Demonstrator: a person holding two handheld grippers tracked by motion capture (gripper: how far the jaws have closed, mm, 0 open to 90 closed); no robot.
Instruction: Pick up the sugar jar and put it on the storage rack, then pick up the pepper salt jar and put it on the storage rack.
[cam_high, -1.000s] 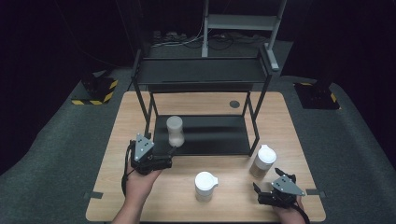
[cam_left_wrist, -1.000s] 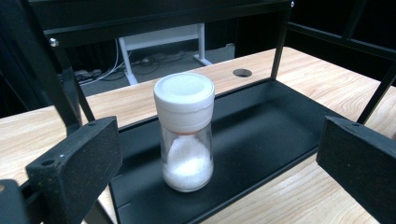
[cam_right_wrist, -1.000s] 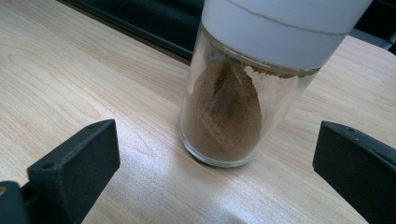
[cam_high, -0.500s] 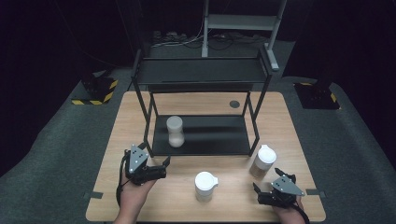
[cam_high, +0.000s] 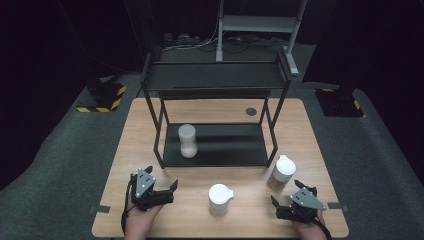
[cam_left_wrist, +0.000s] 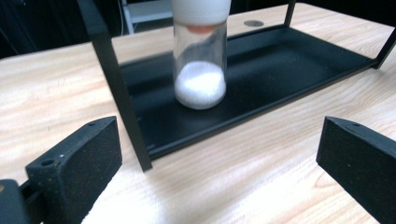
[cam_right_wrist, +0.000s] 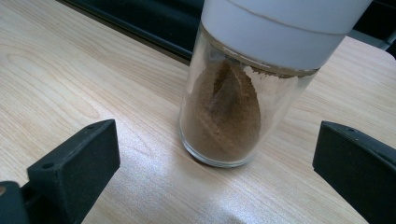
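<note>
Your right gripper (cam_high: 294, 206) faces the brown spice jar (cam_right_wrist: 233, 93) with fingers spread to straddle it, while your left gripper (cam_high: 159, 191) waits, spread too.

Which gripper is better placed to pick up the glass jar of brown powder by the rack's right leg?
Right. The right gripper sits open just before the brown-powder glass jar, jaws framing it.

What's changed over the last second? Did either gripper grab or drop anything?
The left gripper pulled back from the jar of white powder on the rack's lower shelf toward the near table edge, jaws open, holding nothing. The right gripper stayed open near the brown-powder jar. All three jars, including the middle one, kept their places.
</note>
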